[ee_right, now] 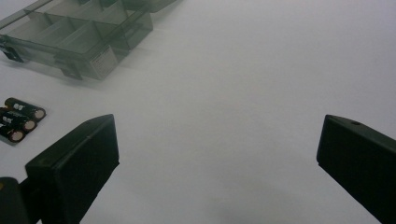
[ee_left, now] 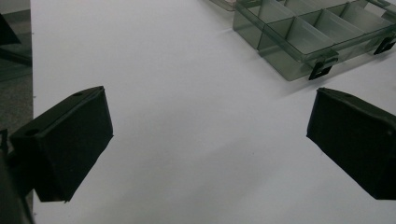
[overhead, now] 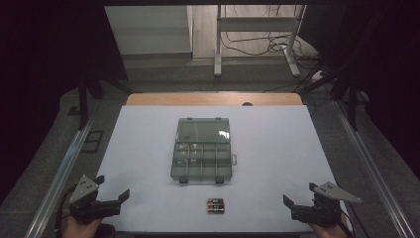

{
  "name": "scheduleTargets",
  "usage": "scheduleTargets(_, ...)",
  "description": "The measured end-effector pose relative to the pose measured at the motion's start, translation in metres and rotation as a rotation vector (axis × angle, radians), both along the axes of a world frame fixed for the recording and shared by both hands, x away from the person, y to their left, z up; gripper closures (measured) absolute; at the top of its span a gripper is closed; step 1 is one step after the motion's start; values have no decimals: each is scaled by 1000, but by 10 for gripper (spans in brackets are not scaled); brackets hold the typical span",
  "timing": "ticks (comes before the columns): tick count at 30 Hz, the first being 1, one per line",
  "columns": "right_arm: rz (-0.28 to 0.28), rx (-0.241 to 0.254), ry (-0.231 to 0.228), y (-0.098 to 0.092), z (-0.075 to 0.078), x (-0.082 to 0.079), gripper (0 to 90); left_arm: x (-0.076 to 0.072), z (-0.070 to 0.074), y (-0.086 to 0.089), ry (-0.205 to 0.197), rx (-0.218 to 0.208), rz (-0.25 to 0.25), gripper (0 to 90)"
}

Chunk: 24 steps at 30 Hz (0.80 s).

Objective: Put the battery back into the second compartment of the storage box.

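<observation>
A clear grey compartment box [overhead: 202, 154] lies open in the middle of the white table [overhead: 148, 148], its lid [overhead: 203, 130] folded back away from me. The box [ee_left: 308, 32] has several divided cells and black latches. A small pack of three batteries [overhead: 215, 206] lies near the front edge, just in front of the box; the batteries [ee_right: 18, 119] are black with gold ends. My left gripper [overhead: 113, 190] rests at the front left corner, open and empty. My right gripper [overhead: 299, 193] sits at the front right corner, jaws wide apart with nothing between them.
The white table ends in a wooden strip [overhead: 213, 99] at the far side. Metal rails [overhead: 59, 173] run along both sides. Behind stands a white frame [overhead: 257, 39] with cables on the floor. Dark curtains flank the scene.
</observation>
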State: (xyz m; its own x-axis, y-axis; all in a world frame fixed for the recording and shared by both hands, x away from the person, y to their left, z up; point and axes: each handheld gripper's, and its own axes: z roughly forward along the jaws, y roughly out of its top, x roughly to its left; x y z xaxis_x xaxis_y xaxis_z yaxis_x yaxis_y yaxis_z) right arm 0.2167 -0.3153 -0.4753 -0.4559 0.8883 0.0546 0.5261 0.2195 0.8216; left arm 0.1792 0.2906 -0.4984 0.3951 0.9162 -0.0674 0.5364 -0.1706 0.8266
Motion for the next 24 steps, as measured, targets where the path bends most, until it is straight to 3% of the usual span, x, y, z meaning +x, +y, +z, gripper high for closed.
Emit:
scheduleTargets(9, 2, -16, 19, 2, -1, 2, 0, 0, 0, -1, 2, 13, -17, 22)
scheduleTargets(24, 33, -47, 35, 6, -1, 4, 0, 1, -1, 2, 6, -13, -17, 18)
